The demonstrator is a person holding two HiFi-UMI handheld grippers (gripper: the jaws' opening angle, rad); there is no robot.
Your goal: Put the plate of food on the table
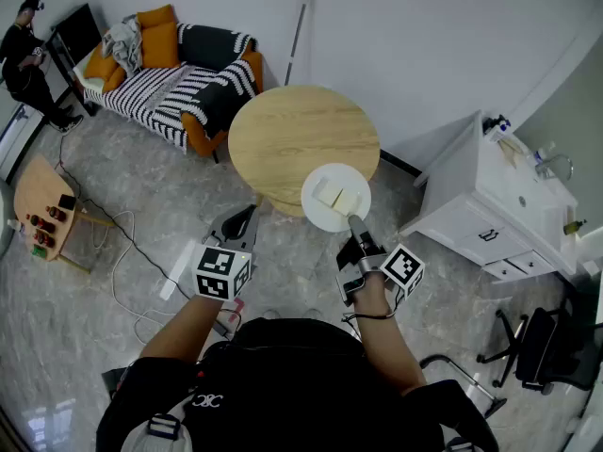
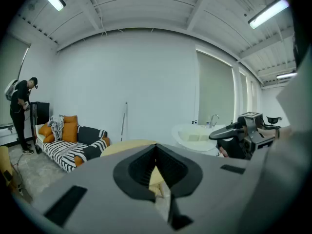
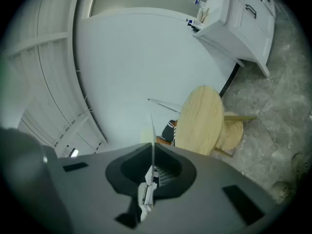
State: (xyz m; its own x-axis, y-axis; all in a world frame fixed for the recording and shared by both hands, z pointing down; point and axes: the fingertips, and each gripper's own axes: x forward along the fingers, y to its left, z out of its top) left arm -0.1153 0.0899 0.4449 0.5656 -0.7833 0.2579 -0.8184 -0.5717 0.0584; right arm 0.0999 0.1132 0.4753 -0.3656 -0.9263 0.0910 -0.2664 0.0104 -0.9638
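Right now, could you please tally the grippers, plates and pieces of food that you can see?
Grippers: 2, the left gripper and the right gripper
Plates: 1, the plate, held in the right gripper's jaws
Pieces of food: 2
Total: 5

The round bench is pale wood, smooth and matt, with faint grain. The plate is smooth and white with a slight sheen; whether it is ceramic or plastic cannot be told. The food looks like 2 pale, matt slabs. The left gripper and right gripper have matt dark-grey plastic shells. The floor is glossy, veined stone tile. The sofa is striped woven cloth. The cabinet is smooth, white and painted-looking.
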